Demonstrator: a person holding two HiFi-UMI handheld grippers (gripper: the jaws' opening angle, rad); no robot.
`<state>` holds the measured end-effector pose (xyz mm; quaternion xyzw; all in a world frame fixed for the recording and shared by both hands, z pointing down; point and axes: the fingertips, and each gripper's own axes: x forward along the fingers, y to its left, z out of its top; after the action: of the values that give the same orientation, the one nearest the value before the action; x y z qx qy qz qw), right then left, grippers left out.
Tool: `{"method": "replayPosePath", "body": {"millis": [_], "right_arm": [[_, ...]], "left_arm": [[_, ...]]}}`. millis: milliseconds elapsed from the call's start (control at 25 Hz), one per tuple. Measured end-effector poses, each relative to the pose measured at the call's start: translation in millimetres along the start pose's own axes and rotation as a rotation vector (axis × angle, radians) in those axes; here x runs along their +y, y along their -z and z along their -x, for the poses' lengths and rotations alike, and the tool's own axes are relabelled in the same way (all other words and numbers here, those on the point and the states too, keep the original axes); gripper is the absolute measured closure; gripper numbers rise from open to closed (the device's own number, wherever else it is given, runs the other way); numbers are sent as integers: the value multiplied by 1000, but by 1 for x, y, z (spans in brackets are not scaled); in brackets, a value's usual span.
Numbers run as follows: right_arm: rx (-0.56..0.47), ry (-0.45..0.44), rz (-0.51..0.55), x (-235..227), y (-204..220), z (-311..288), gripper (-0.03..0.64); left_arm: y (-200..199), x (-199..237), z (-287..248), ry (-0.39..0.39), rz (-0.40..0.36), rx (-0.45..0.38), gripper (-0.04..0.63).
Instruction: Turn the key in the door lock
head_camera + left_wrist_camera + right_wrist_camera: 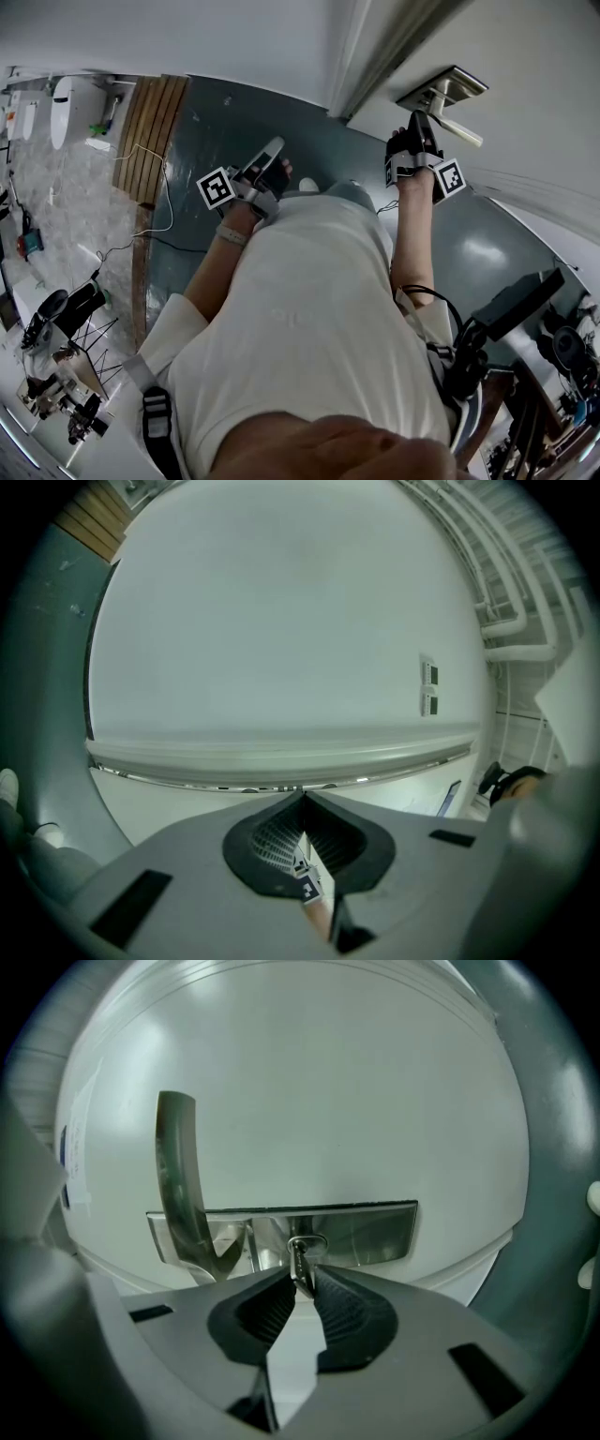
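Note:
A small metal key (299, 1258) sticks out of the cylinder in the shiny steel lock plate (370, 1230) on the white door (309, 1082). My right gripper (302, 1277) points straight at it, and its ribbed black pads pinch the key's head from both sides. The curved lever handle (180, 1180) stands left of the key. From the head view, the right gripper (421, 125) reaches the lock plate (441, 91) below the handle (461, 130). My left gripper (270, 157) hangs apart from the door at mid-left, jaws shut and empty (302, 801).
The white door frame (352, 56) runs between the two grippers. Grey floor (234, 131) lies below, with a wooden board (150, 131) and a white cable (159, 202) at the left. Dark equipment (525, 309) stands at the right. Two wall switches (428, 688) face the left gripper.

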<state>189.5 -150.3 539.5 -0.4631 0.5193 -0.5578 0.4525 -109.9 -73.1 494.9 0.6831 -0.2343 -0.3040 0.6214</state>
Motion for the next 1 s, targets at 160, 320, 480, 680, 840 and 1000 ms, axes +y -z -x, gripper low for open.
{"method": "replayPosePath", "body": {"millis": [160,320,480,680,840,1000], "right_arm": [[28,14,57,-2,2,5,569],[71,73,265,-4,4,19,565],[170,145,705,3,9,29,558],[249,306,1471,7,10,34,558],[307,408,2027,12,17,35,558],[365,473,2444,6,22,29,558]], "left_arm": [[1,1,-2,6,0,4,588],[1,4,-3,5,8,6,588],[2,4,-5,13,12,7,588],[-2,6,-8,20,16,7,589],[0,5,-8,22,16,6,588],[-1,6,-7,21,21,-1,588]]}}
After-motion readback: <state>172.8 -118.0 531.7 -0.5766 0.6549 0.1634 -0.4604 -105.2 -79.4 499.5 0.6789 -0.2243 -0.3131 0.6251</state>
